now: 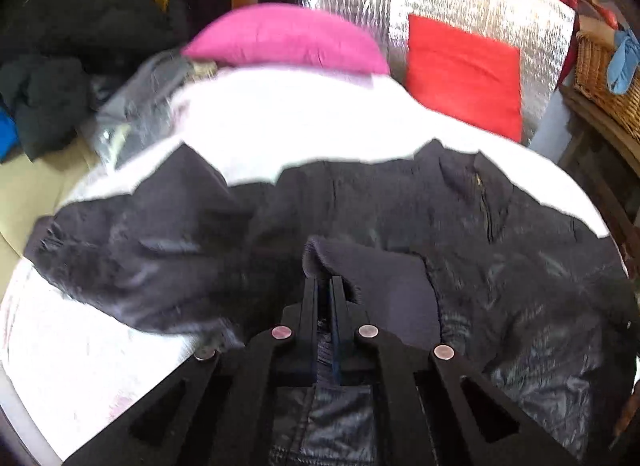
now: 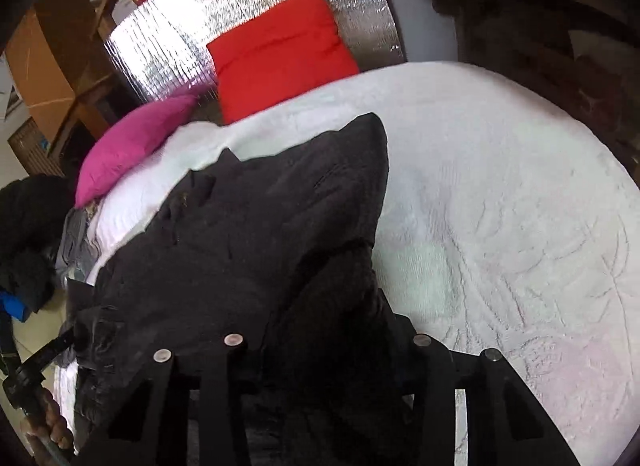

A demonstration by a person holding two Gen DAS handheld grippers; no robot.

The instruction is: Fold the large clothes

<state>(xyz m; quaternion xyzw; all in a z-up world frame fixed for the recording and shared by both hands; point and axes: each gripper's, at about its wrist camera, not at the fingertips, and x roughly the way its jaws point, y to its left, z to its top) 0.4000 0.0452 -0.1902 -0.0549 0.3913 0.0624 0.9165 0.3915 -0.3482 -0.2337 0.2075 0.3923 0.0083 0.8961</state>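
Black jacket point(image 1: 360, 225) lies spread and rumpled across the near part of the bed point(image 2: 500, 185), white cover, toward its near edge. Left hand-held gripper point(image 1: 325, 280) is pinched nearly closed on a fold of the jacket's dark fabric. Right hand-held gripper point(image 2: 328, 346): fingertips buried under cloth, can't tell its opening or grip. Folding looks barely begun; sleeve point(image 1: 120, 258) sprawled out, no neat fold visible yet. Pink pillow point(image 1: 288, 37) and red pillow point(image 1: 464, 73) at the far edge.
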